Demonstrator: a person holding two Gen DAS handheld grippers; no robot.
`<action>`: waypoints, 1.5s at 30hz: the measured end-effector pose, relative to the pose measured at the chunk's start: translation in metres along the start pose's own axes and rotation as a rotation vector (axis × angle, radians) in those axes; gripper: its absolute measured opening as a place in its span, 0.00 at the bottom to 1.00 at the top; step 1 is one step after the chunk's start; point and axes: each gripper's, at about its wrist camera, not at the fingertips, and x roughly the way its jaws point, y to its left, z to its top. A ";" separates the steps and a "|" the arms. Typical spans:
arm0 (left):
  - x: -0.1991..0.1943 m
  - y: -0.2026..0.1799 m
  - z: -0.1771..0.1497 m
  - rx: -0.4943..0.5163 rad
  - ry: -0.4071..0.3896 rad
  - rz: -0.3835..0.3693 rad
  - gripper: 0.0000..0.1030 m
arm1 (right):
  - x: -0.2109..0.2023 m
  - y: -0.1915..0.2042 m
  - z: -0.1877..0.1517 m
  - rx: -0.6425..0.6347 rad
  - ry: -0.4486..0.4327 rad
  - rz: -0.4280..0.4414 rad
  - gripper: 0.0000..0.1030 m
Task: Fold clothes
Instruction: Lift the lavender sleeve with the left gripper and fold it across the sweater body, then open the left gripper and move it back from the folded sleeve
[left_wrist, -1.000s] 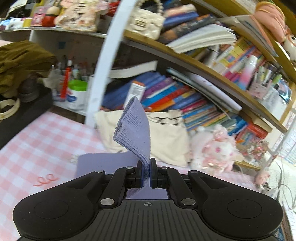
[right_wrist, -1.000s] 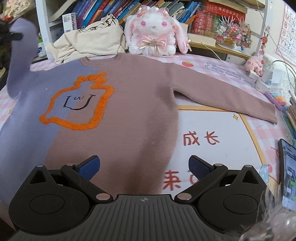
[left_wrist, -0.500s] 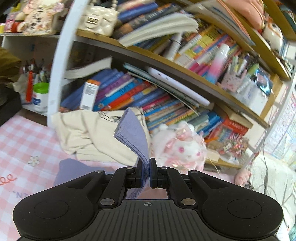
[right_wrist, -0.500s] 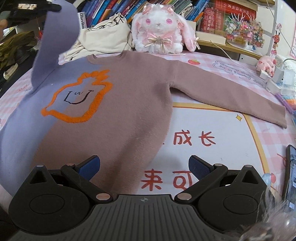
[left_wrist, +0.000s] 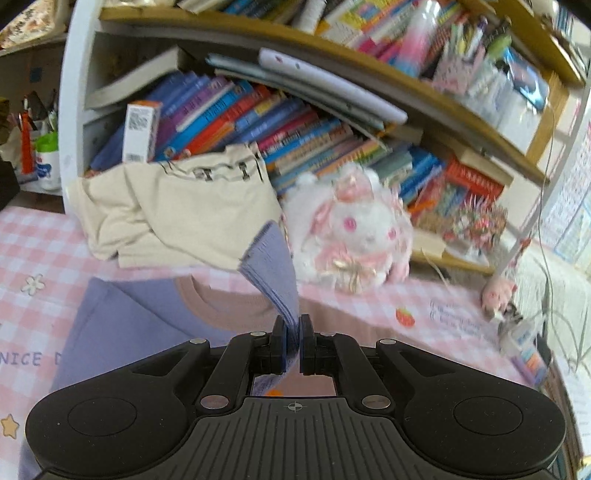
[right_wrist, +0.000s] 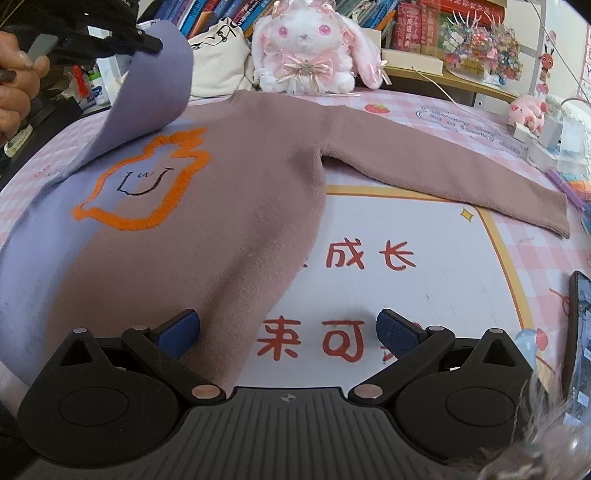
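Note:
A sweater (right_wrist: 229, 206), brown with a purple left side and an orange outline figure, lies flat on the table. Its purple sleeve (right_wrist: 155, 88) is lifted and curls over the chest. My left gripper (left_wrist: 293, 332) pinches the sleeve's cuff (left_wrist: 273, 269); its jaws are opening, and the cloth is still between the pads. In the right wrist view the left gripper (right_wrist: 147, 40) and the hand (right_wrist: 14, 81) holding it show at the upper left. My right gripper (right_wrist: 288, 328) hangs open just over the sweater's lower right hem, holding nothing. The brown sleeve (right_wrist: 443, 173) lies stretched out to the right.
A white and pink plush rabbit (right_wrist: 306, 48) and a crumpled cream garment (left_wrist: 177, 210) sit behind the sweater's collar, against bookshelves (left_wrist: 332, 110). A phone (right_wrist: 581, 332) lies at the table's right edge. A pink pig toy (right_wrist: 528, 110) and small clutter lie at the far right.
My left gripper has carried the purple sleeve to the right, from beside the sweater to over its chest. The right gripper has sunk slightly toward the hem, still open.

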 end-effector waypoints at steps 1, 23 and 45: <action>0.002 -0.002 -0.001 -0.005 0.015 -0.014 0.11 | 0.000 0.000 -0.001 0.000 0.000 -0.001 1.00; -0.061 0.073 -0.072 0.093 0.100 0.298 0.62 | -0.001 0.008 -0.003 -0.003 0.008 -0.024 1.00; -0.094 0.171 -0.116 -0.048 0.150 0.237 0.26 | -0.018 0.039 -0.006 0.224 0.046 -0.162 0.65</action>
